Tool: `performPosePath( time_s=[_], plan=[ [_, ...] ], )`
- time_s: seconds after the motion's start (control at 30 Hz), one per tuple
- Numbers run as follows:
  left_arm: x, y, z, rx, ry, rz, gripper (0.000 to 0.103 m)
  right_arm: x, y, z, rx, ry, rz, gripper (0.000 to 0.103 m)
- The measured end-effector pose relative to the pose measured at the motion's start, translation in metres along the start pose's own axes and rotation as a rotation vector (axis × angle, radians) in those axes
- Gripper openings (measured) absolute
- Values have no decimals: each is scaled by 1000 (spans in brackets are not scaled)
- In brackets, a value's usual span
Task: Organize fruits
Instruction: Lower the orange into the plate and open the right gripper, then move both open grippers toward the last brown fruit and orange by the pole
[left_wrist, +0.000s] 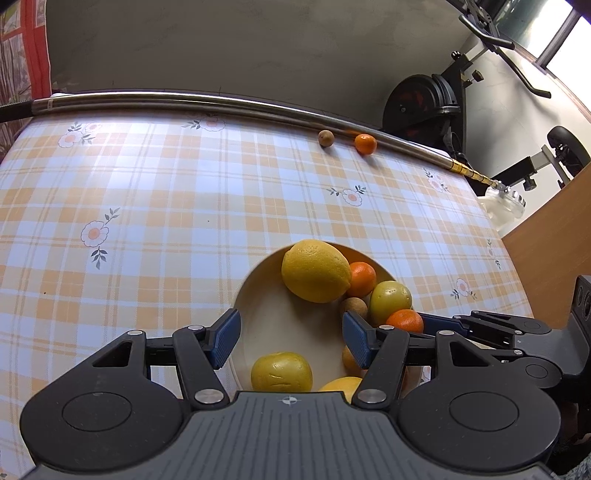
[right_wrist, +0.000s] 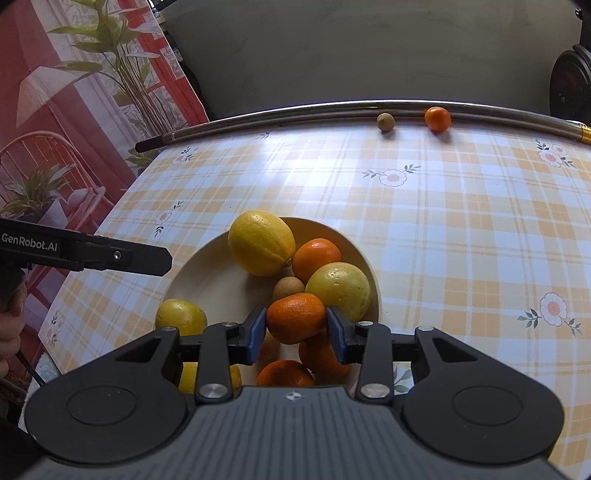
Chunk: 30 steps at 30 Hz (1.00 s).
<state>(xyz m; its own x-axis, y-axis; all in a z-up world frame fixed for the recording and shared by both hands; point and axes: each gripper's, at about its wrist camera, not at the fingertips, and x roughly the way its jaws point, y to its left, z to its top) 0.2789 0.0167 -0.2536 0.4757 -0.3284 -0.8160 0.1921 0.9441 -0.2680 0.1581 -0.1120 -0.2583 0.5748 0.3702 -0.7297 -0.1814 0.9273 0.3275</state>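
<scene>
Right wrist view: right gripper (right_wrist: 296, 334) is clamped on a tangerine (right_wrist: 295, 316), both blue pads pressed against its sides, held over the near part of a cream plate (right_wrist: 207, 273). On the plate sit a large lemon (right_wrist: 260, 242), another orange tangerine (right_wrist: 316, 256), a yellow-green round fruit (right_wrist: 340, 290) and a small brown fruit (right_wrist: 287, 288); more citrus lies partly hidden under the gripper body. Left gripper's black finger reaches in from the left edge, above the plate rim.

Left wrist view: left gripper (left_wrist: 291, 341) hangs over the same plate (left_wrist: 258, 295) with jaws apart and nothing between the pads; a yellow-green fruit (left_wrist: 281, 371) lies below the gap.

Far side of the checked tablecloth (left_wrist: 184, 206): a lone small brown fruit (left_wrist: 326, 138) and a lone tangerine (left_wrist: 365, 143) rest near each other against a metal rail (left_wrist: 184, 100), well apart from the plate.
</scene>
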Motion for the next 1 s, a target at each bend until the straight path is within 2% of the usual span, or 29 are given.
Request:
performPosePath(
  time_s=[0.5,0.8,1.0],
  plan=[
    [-5,9,3,-37,-25,14,63,-17,-3,4,12,-38,-11,40],
    [-6,11,5,-48,-35,25,63,-30,-20,8,52,-77,-52,40],
    [-15,13,13,-52,-73,40,63,-44,-35,15,80,-121,-82,40]
  ],
)
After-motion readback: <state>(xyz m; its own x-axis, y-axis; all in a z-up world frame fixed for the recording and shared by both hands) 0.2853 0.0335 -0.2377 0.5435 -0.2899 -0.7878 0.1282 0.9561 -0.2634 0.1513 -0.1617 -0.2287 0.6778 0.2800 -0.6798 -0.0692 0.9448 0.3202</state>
